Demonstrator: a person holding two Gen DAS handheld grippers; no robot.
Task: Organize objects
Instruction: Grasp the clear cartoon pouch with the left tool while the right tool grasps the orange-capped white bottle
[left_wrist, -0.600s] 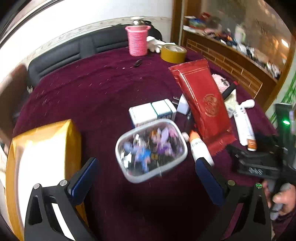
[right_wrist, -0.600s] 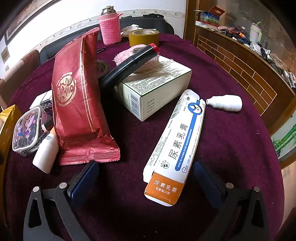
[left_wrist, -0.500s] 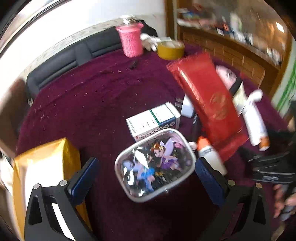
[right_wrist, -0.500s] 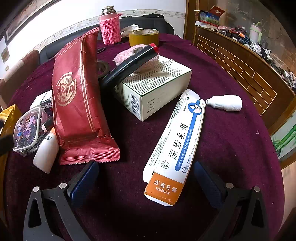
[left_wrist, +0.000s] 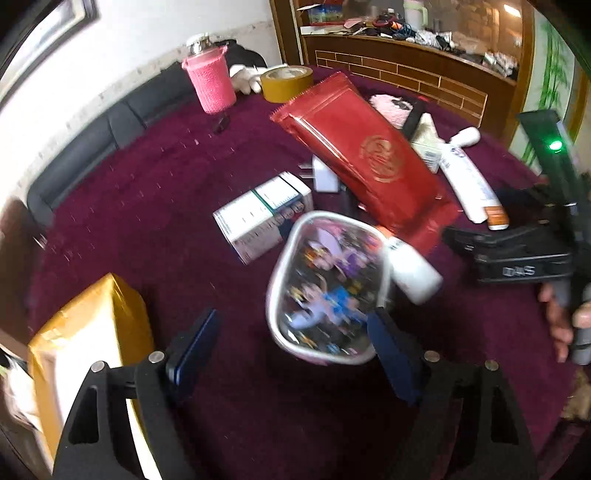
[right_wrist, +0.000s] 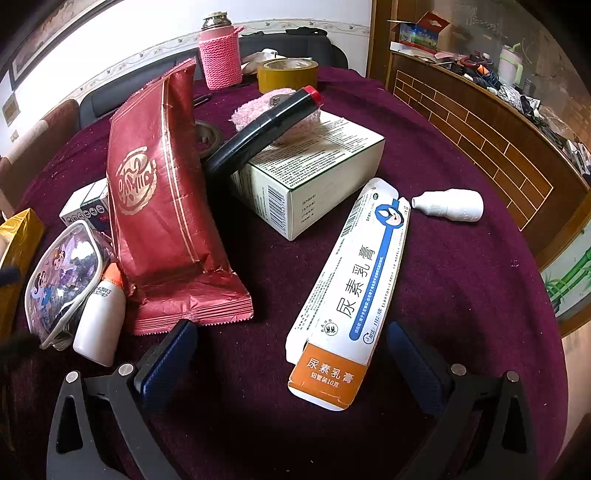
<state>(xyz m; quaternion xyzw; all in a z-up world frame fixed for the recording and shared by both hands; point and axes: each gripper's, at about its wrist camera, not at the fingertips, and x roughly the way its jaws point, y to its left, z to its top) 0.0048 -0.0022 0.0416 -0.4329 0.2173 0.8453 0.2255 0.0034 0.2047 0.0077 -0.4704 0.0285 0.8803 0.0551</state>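
Cartoon pouch (left_wrist: 327, 288) now nearer left tongs (left_wrist: 295, 354), tilted, blurred.

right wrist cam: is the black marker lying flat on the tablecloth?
No, the black marker is tilted, its red-capped end propped on the pink fuzzy item atop the white box.

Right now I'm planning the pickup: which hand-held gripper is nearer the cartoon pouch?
Left. The left hand-held gripper hovers open right at the cartoon pouch; the right hand-held gripper sits open at the cream box, well right of it.
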